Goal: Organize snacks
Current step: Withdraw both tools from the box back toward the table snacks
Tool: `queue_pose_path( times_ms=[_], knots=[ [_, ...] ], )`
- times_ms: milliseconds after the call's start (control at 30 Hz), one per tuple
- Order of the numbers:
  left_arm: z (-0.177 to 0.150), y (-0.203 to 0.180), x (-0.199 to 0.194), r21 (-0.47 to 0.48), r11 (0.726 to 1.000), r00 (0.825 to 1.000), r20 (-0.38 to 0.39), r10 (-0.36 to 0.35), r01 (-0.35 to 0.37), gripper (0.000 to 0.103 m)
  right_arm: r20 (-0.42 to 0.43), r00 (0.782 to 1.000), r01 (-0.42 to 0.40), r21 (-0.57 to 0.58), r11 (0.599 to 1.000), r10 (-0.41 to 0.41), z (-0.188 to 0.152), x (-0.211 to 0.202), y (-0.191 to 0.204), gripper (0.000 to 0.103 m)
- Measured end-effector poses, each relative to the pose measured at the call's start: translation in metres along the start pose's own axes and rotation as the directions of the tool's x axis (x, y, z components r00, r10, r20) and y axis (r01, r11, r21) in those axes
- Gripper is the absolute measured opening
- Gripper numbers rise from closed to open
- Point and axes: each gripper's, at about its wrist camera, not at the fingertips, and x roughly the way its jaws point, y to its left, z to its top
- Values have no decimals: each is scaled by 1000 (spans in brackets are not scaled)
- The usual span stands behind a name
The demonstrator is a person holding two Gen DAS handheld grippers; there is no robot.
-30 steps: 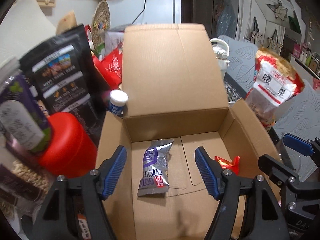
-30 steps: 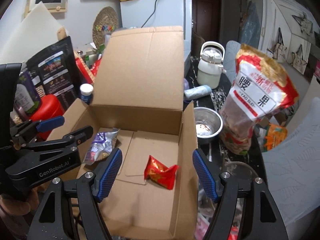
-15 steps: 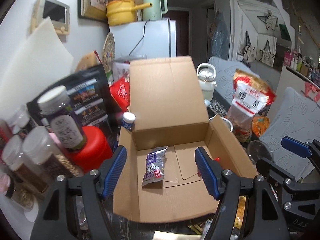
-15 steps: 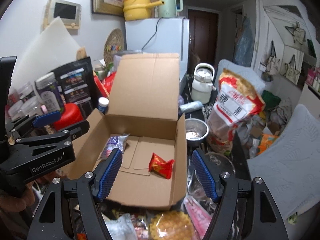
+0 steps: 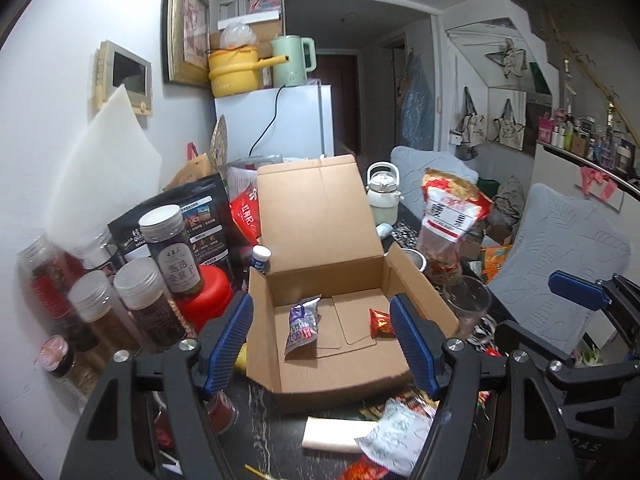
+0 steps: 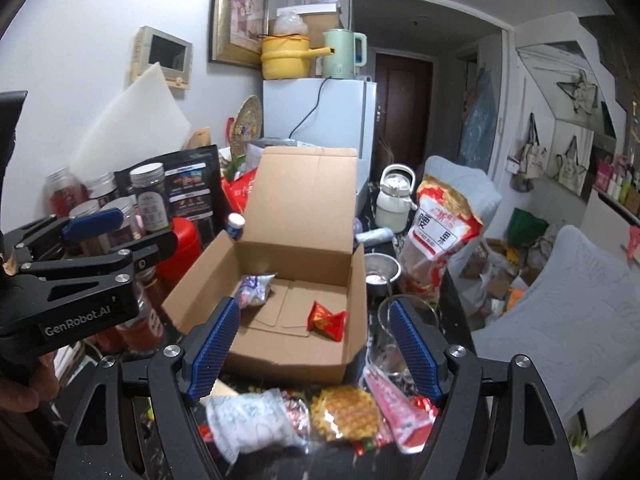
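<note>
Left wrist view: left gripper [image 5: 322,334] is hovering with its blue fingers [image 5: 230,338] spread wide, holding nothing, framing the open cardboard box [image 5: 340,372]. Silver-purple packet [image 5: 302,322] is lying on the box floor at left, print partly reading "GO"; red packet [image 5: 379,322] is lying at the floor's right, well apart from it. Lid flap is standing upright at the back.

Right wrist view: right gripper [image 6: 316,350] is also hanging wide open and empty, over loose snacks lying on the dark marbled tabletop [image 6: 372,460] in front of the box [image 6: 280,356]: a white crinkled packet [image 6: 250,416], a waffle-pattern snack [image 6: 346,412], a pink packet [image 6: 396,410]. Left gripper's body is showing "GenRobot.AI" on its side.

Big red-and-white bag [image 6: 438,232] with large Chinese characters is standing right of the box, steel bowl [image 6: 380,270] between them. Black pouch [image 5: 188,232] and labelled jars [image 5: 172,256] are crowding the left, beside a red container [image 5: 208,294]. White fridge [image 6: 320,112] behind is carrying a yellow pot [image 6: 286,56] and green kettle [image 6: 340,54]; the room is looking cluttered, dark door at the far end
</note>
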Motion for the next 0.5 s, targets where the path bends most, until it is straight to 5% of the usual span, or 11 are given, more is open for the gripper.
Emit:
queue_pose_path(
  times_ms=[500],
  knots=[
    [-48, -3, -70, 33, 999, 1000, 9, -5, 4, 71, 39, 999, -24, -29, 999, 25, -45, -70, 36, 78]
  ],
)
